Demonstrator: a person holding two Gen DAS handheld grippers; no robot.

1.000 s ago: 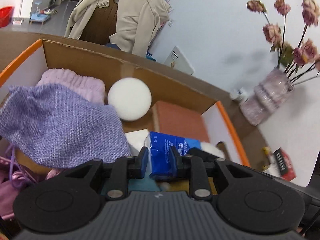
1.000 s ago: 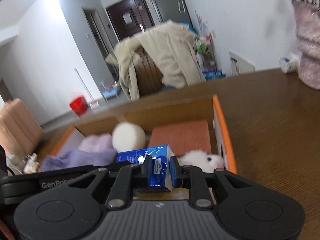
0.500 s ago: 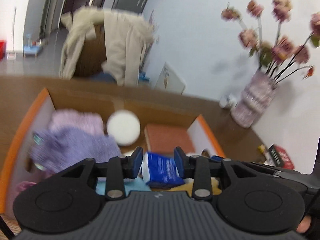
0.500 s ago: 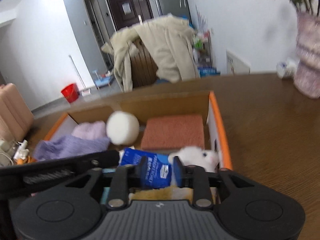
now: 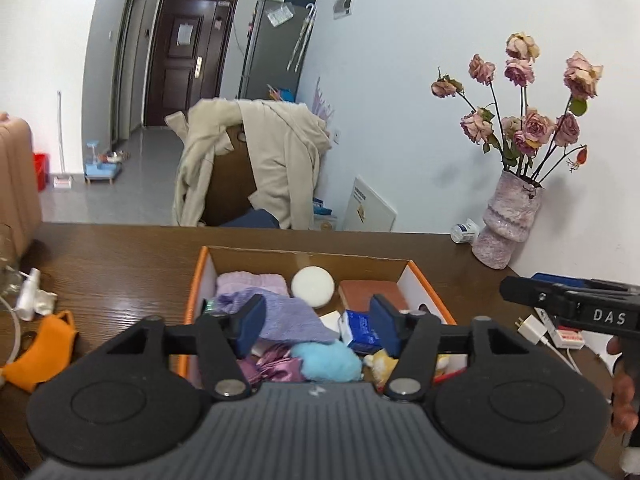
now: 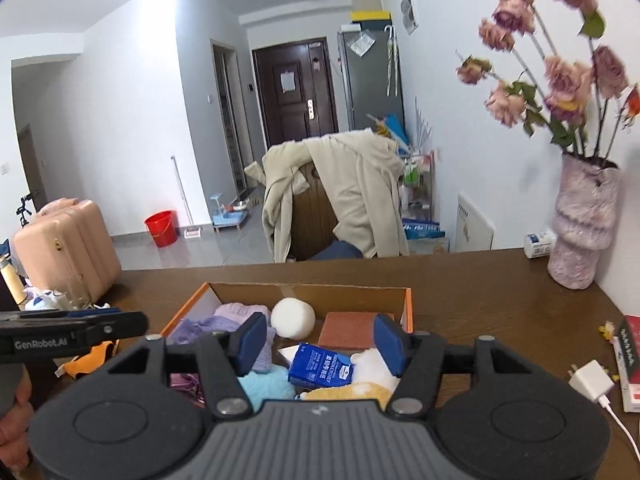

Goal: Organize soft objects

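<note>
Both claws hang above the near edge of the cardboard box [image 5: 424, 276] on the counter [image 5: 120, 264], tilted down toward it. The left claw [image 5: 318, 320] has its jaws apart with nothing between them, and so does the right claw [image 6: 320, 340]; both have just been opening. A second ago each was pinched on the blue tissue pack [image 6: 322, 365] down inside the box, much closer in. Now the pack lies loose in the box's near right part, next to the light blue fluffy thing [image 5: 326, 360] and the white plush [image 6: 374, 368]. Further back sit the white ball [image 5: 313, 285] and purple cloth [image 5: 288, 316].
</note>
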